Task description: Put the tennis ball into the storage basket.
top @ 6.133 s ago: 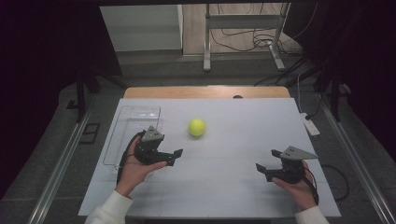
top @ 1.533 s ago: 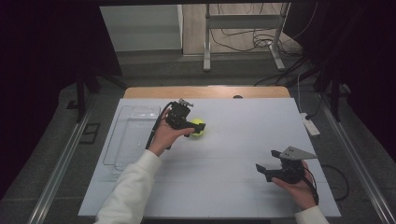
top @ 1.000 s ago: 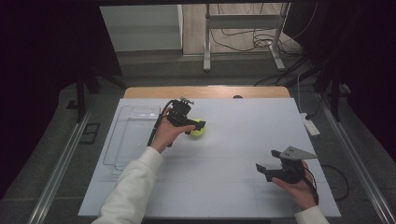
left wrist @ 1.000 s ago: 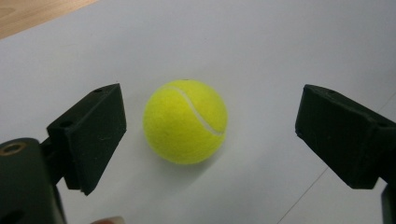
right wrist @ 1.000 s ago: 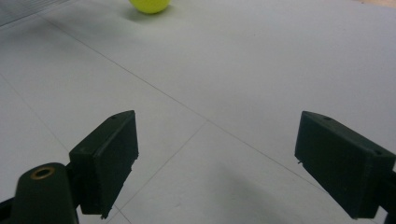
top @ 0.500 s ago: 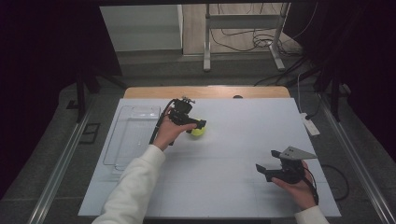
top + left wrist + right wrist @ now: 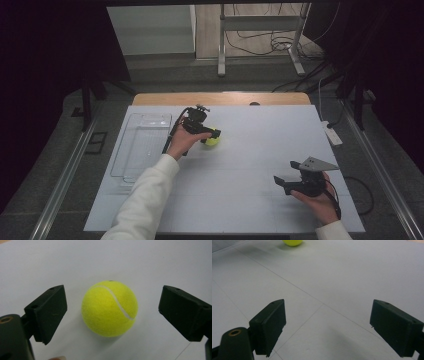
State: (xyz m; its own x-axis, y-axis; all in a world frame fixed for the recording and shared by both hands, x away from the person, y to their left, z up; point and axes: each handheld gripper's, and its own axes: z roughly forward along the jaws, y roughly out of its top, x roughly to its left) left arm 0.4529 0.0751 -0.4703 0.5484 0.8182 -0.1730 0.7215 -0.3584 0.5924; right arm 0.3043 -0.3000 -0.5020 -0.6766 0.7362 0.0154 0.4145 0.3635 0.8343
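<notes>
Clear tray [image 7: 141, 145] sits at the table's left edge, nothing in it that you can make out. Just right of it, your left gripper [image 7: 209, 135] is out over the ball [image 7: 213, 141], jaws spread wide with one on each side; in the left gripper view the ball [image 7: 110, 308] lies centred between them on the white table [image 7: 250, 165], a clear gap on both sides, nothing gripped yet. What changed: six seconds back that hand was resting near you by the tray's near end and the ball lay alone mid-table; the hand has since reached forward, and over the last second and a half it has only settled slightly around the ball. The ball has not visibly moved. Judgement: the approach is done and the grasp is the step in hand; closing should take the ball squarely, since it sits mid-gap, though a round ball may roll if one jaw touches first. The tray looks the likely destination. Far right, your right gripper [image 7: 286, 183] is parked near the table's front corner, jaws wide apart on nothing, same place as in every earlier frame; its view shows bare table and the ball [image 7: 292, 242] far off at the top edge.
</notes>
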